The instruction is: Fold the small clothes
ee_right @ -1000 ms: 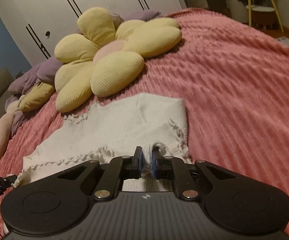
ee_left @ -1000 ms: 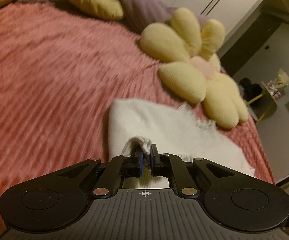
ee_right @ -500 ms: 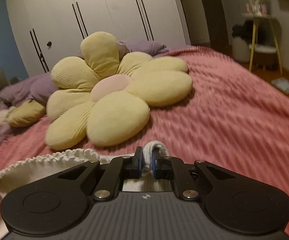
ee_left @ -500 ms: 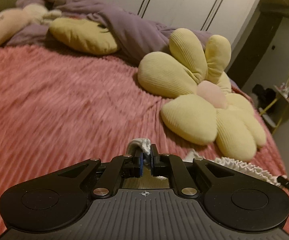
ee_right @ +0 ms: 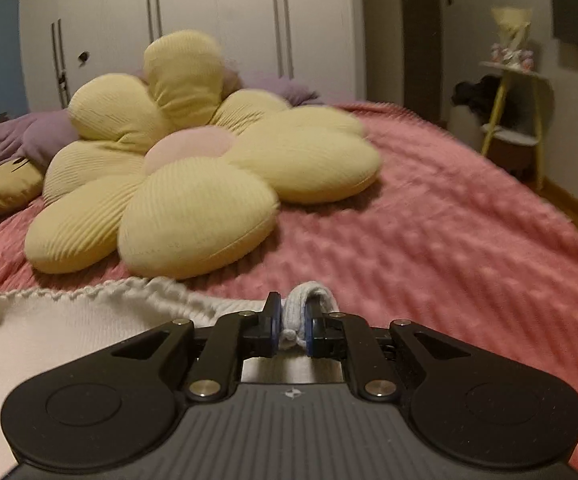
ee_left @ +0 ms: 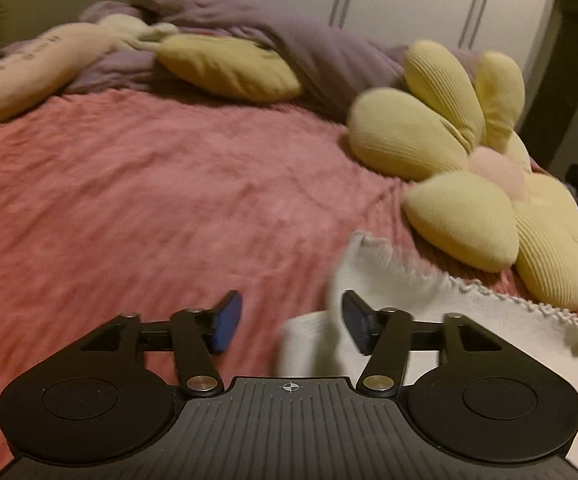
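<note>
A small white knitted garment with a frilled edge [ee_left: 469,320] lies on the pink bedspread [ee_left: 149,208]. My left gripper [ee_left: 291,326] is open and empty; the garment's corner lies blurred beside its right finger. In the right wrist view the garment [ee_right: 49,332] lies low at the left. My right gripper [ee_right: 291,326] is shut on a bunched fold of the white garment [ee_right: 309,300] just above the bedspread [ee_right: 449,260].
A yellow flower-shaped cushion [ee_left: 489,200] lies just beyond the garment; it also shows in the right wrist view [ee_right: 193,176]. A yellow pillow [ee_left: 229,68], a purple blanket [ee_left: 317,52] and a long pale plush [ee_left: 29,76] lie farther back. White wardrobes stand behind. A yellow side table [ee_right: 517,120] stands right.
My left gripper has opened and let go of the garment's corner, which drops to its right. Both grippers carried the garment forward toward the cushion. My right gripper still holds its fold.
</note>
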Demonstrator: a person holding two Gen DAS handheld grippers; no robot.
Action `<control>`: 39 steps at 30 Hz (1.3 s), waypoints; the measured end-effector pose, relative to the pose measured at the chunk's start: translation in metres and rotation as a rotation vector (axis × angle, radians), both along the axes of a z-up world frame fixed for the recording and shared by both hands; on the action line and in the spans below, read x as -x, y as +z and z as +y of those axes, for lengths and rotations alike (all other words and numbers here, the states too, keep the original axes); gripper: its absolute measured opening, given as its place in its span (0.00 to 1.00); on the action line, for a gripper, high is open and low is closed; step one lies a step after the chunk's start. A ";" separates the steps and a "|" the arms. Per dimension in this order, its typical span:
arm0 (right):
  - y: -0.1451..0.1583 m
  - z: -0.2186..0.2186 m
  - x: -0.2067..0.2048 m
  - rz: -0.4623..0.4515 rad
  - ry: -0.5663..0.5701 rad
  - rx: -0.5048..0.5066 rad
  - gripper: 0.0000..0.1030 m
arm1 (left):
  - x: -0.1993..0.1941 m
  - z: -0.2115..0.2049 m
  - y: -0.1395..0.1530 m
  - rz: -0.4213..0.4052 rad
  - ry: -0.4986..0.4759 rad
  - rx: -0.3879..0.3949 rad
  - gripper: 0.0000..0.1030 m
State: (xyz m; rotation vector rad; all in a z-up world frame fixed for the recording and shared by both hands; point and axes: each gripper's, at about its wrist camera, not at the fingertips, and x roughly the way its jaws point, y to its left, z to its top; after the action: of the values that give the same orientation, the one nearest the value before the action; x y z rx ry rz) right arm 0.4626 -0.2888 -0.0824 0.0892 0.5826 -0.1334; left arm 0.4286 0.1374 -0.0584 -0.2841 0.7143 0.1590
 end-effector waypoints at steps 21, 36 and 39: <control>0.019 -0.035 0.157 0.081 0.016 -0.235 0.65 | 0.082 -0.014 -0.017 0.188 -0.255 0.186 0.34; -0.002 -0.022 0.164 0.226 0.147 -0.292 0.10 | 0.104 -0.011 -0.005 0.131 -0.239 0.178 0.12; 0.011 -0.024 0.174 0.165 0.136 -0.273 0.09 | 0.113 -0.010 -0.003 0.129 -0.239 0.159 0.10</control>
State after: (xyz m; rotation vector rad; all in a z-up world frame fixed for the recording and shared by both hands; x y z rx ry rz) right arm 0.2887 -0.3131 -0.0712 0.3049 0.7672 0.0724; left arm 0.3152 0.1271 -0.0617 -0.3399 0.8850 -0.1083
